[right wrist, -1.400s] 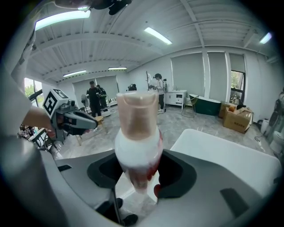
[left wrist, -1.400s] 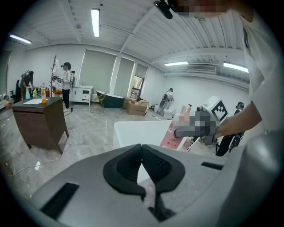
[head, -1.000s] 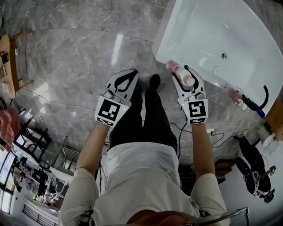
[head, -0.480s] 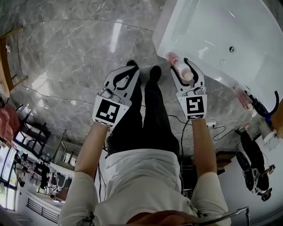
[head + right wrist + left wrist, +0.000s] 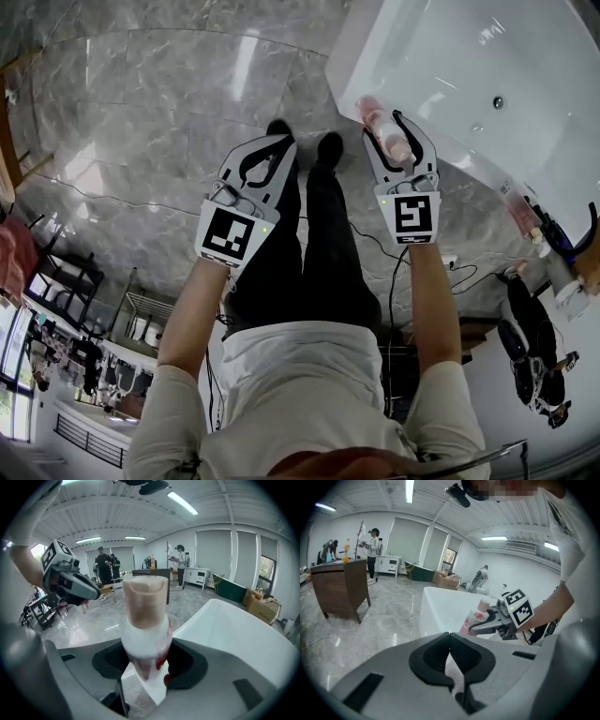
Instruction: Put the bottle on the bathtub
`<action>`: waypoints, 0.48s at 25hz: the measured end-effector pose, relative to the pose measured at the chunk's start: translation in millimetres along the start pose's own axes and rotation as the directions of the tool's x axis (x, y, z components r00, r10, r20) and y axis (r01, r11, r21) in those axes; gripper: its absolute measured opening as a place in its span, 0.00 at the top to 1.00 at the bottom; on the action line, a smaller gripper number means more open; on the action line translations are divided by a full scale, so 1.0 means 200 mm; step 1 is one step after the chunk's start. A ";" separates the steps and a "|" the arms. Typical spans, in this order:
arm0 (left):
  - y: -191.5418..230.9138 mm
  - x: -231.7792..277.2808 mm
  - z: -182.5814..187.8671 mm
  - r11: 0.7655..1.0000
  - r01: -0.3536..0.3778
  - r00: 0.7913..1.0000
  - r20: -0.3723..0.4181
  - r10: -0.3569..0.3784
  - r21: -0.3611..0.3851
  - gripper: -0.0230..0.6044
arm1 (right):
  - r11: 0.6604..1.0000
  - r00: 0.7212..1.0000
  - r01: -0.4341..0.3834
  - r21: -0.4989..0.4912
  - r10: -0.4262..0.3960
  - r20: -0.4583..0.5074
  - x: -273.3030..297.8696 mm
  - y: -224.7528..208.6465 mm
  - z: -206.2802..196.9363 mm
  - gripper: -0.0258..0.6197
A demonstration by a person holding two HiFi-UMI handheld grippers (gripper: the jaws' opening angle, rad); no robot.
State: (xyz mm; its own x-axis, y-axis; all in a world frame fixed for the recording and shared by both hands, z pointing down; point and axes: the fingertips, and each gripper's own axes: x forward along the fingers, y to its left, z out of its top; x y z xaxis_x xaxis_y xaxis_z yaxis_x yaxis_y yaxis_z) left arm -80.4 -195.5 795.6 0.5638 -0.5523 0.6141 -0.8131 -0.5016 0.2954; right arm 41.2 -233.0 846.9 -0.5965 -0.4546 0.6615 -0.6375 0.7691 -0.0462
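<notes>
A pink-and-white bottle point(image 5: 377, 120) with a tan cap lies between the jaws of my right gripper point(image 5: 386, 137), which is shut on its body. It hangs over the near corner of the white bathtub point(image 5: 441, 56). In the right gripper view the bottle point(image 5: 144, 620) points cap-forward out of the gripper point(image 5: 147, 660), with the tub's rim point(image 5: 225, 620) to its right. My left gripper point(image 5: 278, 143) is shut with nothing in it, over the grey marble floor to the left of the tub. From the left gripper point(image 5: 450, 638) I see the bottle point(image 5: 474, 618) against the tub point(image 5: 440, 604).
A second pink bottle point(image 5: 518, 211) stands on the tub's rim at the right, beside a black curved tap point(image 5: 562, 234). The person's legs and black shoes point(image 5: 328, 145) are between the grippers. Cables point(image 5: 459, 281) lie on the floor. A wooden desk point(image 5: 340, 585) stands at the far left.
Both grippers have sunk a little, side by side. The right one keeps the bottle, near the tub's corner. The left jaws stay together.
</notes>
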 end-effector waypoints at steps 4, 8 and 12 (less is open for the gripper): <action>0.02 0.00 -0.05 0.999 -0.010 1.000 -0.018 0.009 -0.032 0.95 | 0.999 1.000 0.005 -0.039 -0.004 0.018 0.01 0.02 0.00 0.60; 0.02 0.00 -0.06 1.000 0.001 1.000 -0.007 -0.001 0.005 0.95 | 0.998 1.000 0.016 -0.053 -0.017 -0.025 0.00 0.04 -0.04 0.59; 0.02 -0.02 -0.08 1.000 0.002 1.000 -0.012 -0.001 0.005 0.95 | 0.998 1.000 0.030 -0.057 -0.030 -0.002 0.01 0.05 -0.03 0.58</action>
State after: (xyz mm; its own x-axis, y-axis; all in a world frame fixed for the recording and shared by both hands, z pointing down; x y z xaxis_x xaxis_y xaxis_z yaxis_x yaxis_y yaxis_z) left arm -87.8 -185.3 805.5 0.5632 -0.5437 0.6222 -0.8115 -0.5059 0.2925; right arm 37.2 -224.0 853.4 -0.5764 -0.4765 0.6638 -0.6262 0.7795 0.0158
